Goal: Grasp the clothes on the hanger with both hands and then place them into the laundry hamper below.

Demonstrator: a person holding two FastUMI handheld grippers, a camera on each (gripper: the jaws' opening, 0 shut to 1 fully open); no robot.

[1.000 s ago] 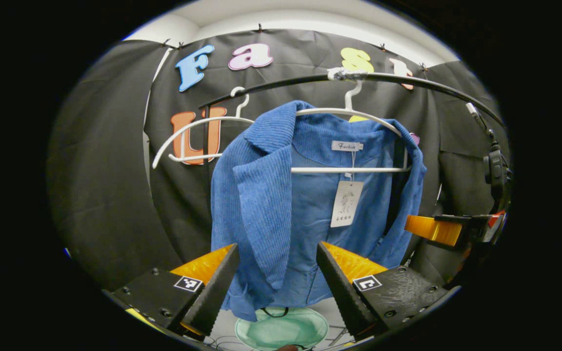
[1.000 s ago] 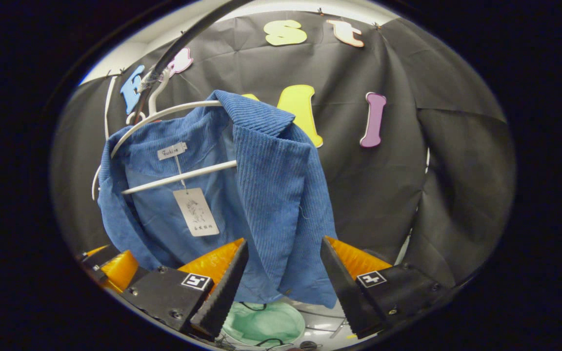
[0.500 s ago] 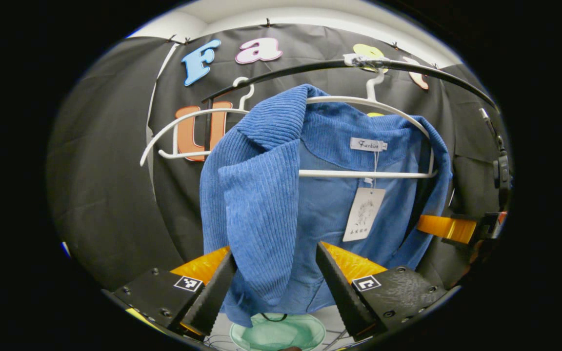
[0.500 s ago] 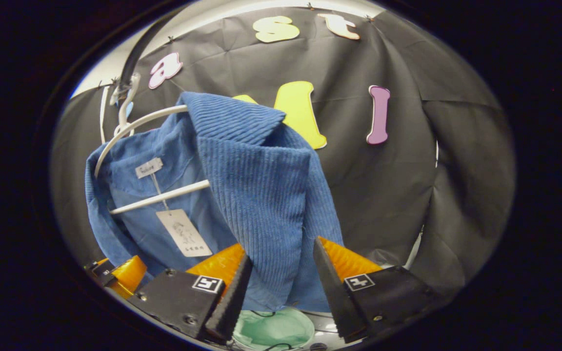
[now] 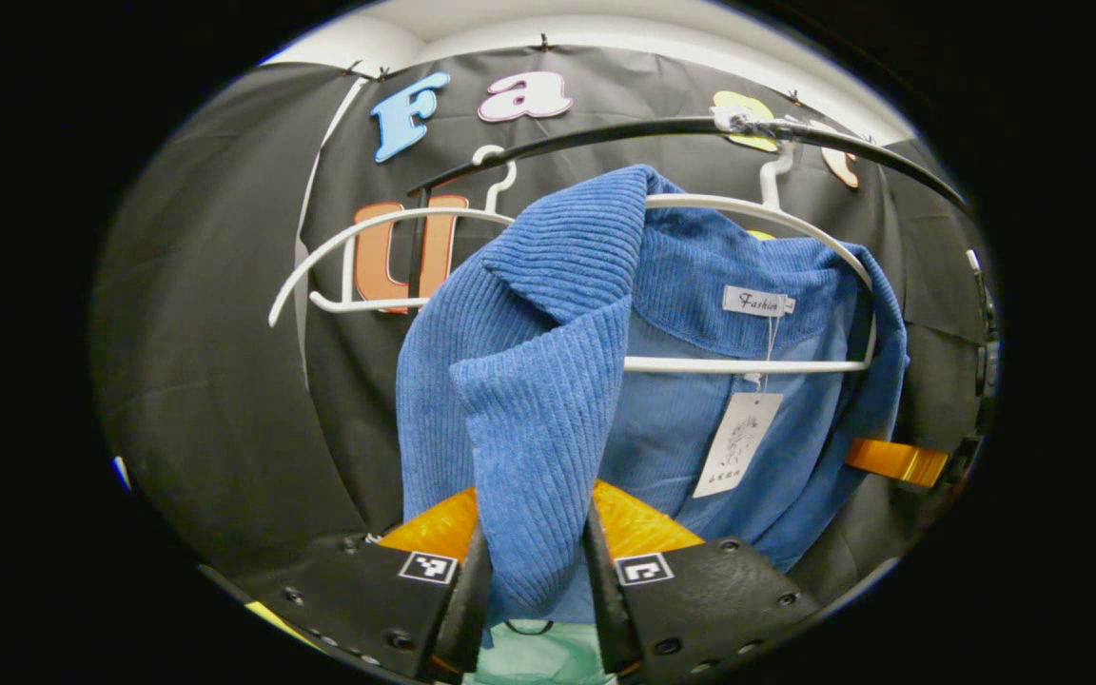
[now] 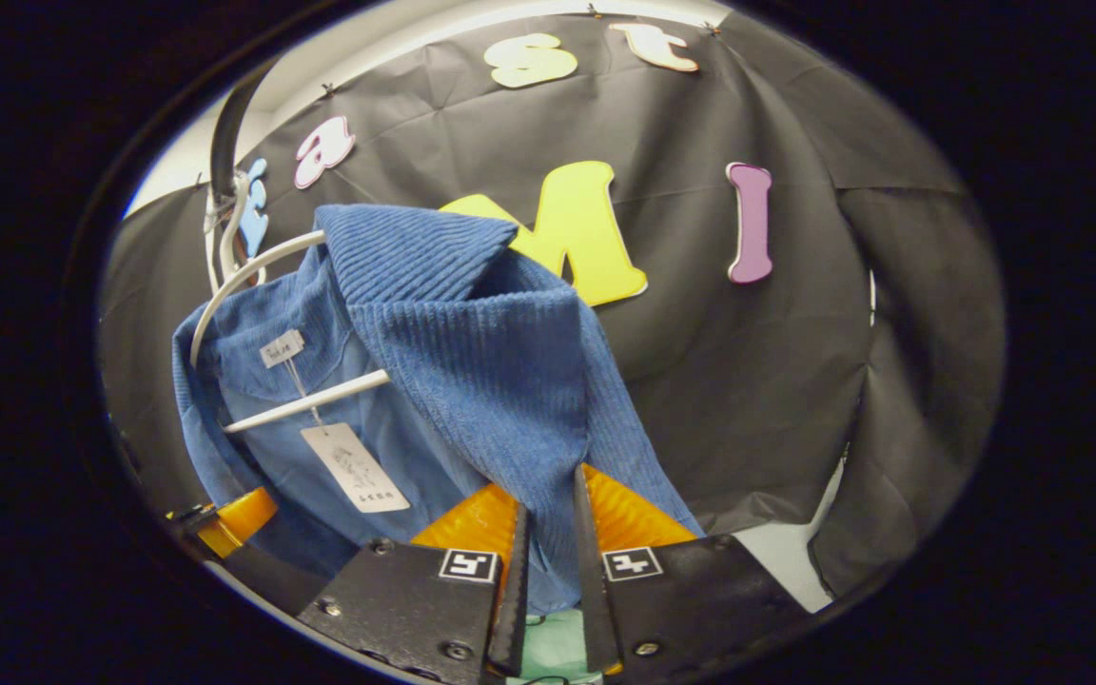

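A blue corduroy jacket (image 5: 548, 381) with a paper tag hangs on a white hanger (image 5: 748, 364) from a black rail (image 5: 624, 133). In the left gripper view my left gripper (image 5: 537, 561) is shut on the jacket's front panel below the lapel. In the right gripper view my right gripper (image 6: 548, 561) is shut on the other front panel of the jacket (image 6: 472, 381), hung on its hanger (image 6: 305, 401). The right gripper's finger (image 5: 895, 461) shows at the far right past the jacket. A green hamper (image 5: 534, 656) lies below, mostly hidden; it shows between the jaws too (image 6: 548, 656).
An empty white hanger (image 5: 367, 257) hangs on the rail left of the jacket. Black cloth walls close in behind and on both sides. A patch of pale floor (image 6: 786, 561) shows lower right in the right gripper view.
Both grippers moved in toward the jacket and closed, each pinching a front panel that earlier hung free between open fingers.
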